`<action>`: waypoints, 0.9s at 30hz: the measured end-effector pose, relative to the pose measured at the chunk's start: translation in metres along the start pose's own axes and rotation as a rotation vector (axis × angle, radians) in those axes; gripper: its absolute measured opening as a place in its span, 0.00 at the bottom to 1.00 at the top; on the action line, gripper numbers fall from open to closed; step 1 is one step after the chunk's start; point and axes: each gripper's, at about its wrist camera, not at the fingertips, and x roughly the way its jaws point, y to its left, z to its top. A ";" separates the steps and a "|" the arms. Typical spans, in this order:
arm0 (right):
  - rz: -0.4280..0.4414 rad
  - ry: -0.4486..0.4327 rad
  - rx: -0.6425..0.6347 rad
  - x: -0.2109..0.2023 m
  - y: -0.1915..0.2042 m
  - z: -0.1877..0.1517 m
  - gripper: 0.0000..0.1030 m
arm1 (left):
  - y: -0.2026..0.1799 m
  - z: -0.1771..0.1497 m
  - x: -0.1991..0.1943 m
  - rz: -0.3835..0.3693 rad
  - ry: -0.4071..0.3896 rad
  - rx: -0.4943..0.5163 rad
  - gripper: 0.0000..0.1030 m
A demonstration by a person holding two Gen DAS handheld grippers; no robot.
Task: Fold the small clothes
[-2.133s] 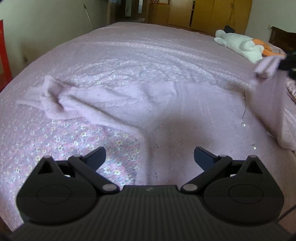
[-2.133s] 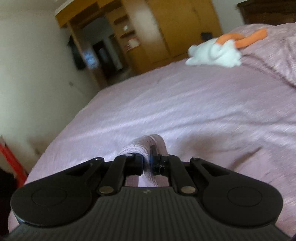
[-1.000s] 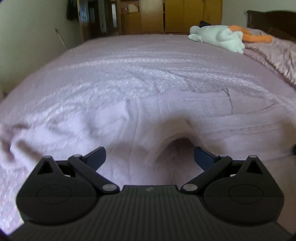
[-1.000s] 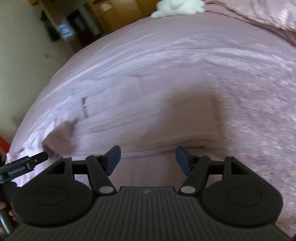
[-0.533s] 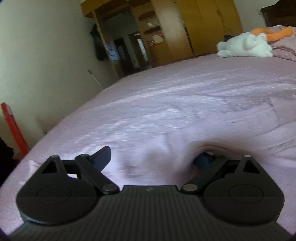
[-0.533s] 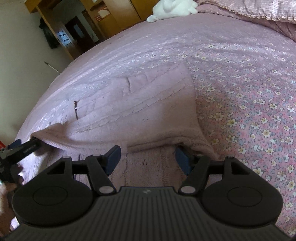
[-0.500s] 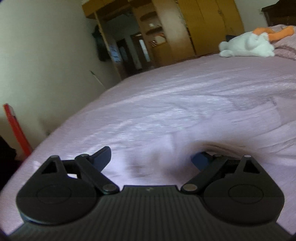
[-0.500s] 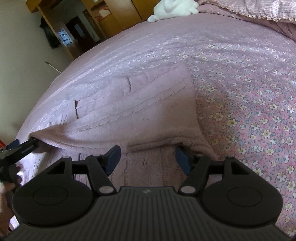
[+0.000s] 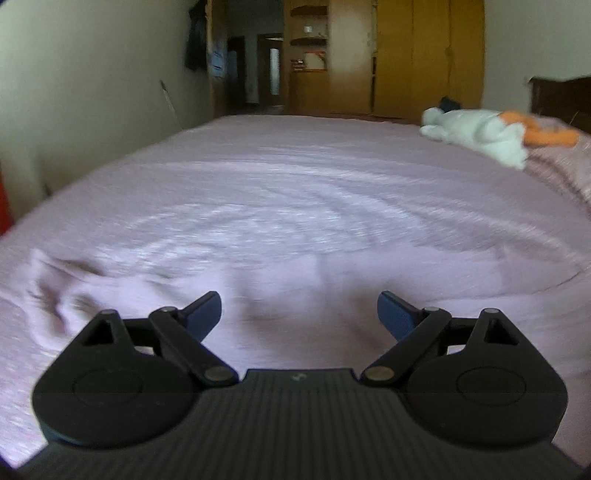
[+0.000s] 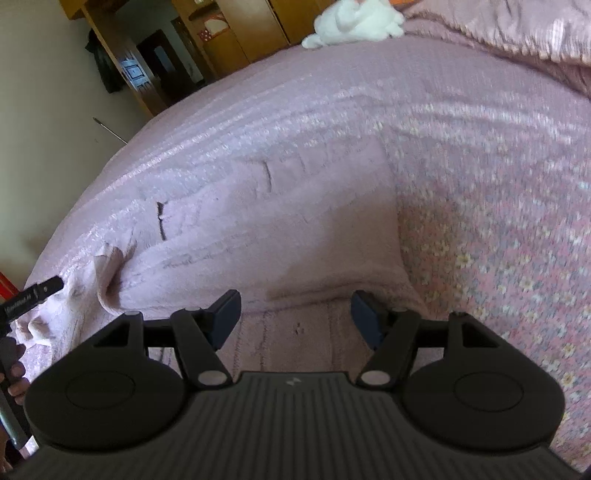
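A pale pink knitted garment (image 10: 258,229) lies on the bed, doubled over itself with its folded edge just ahead of my right gripper (image 10: 295,315). That gripper hovers low over the lower layer, open, with nothing between its fingers. In the left wrist view the same garment (image 9: 295,280) spreads flat under and ahead of my left gripper (image 9: 300,310), which is open and empty. A rumpled sleeve (image 9: 55,291) lies to its left. The right wrist view shows the left gripper's tip (image 10: 40,291) beside a puckered garment corner (image 10: 110,273), apart from it.
The bed has a pink flowered cover (image 10: 498,258). A white and orange plush toy (image 9: 480,133) lies at the far right near a pink blanket (image 10: 517,33). Wooden wardrobes (image 9: 424,55) and a doorway stand beyond the bed. A hand (image 10: 14,373) holds the left gripper's handle.
The garment edge that bunched up between the left gripper's fingers now lies on the bed, and the left gripper has drawn back, open. The right gripper has shifted only slightly.
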 end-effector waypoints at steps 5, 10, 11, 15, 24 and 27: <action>-0.014 -0.035 -0.015 -0.001 0.002 0.009 0.71 | -0.037 0.005 0.005 -0.052 0.011 -0.014 0.85; -0.013 -0.041 -0.011 0.013 -0.002 0.008 0.71 | -0.071 0.005 0.031 -0.107 0.091 0.060 0.60; -0.018 -0.037 -0.016 0.018 -0.003 0.006 0.71 | -0.074 0.004 0.038 -0.103 0.113 0.063 0.57; -0.028 -0.057 -0.067 0.029 -0.003 -0.004 0.73 | -0.073 -0.003 0.065 -0.016 0.168 0.048 0.55; -0.021 -0.074 -0.118 0.032 -0.001 -0.010 0.75 | -0.021 -0.015 0.038 -0.004 0.170 -0.084 0.17; -0.020 -0.067 -0.127 0.031 -0.001 -0.010 0.76 | -0.001 -0.027 0.031 0.000 0.199 -0.133 0.23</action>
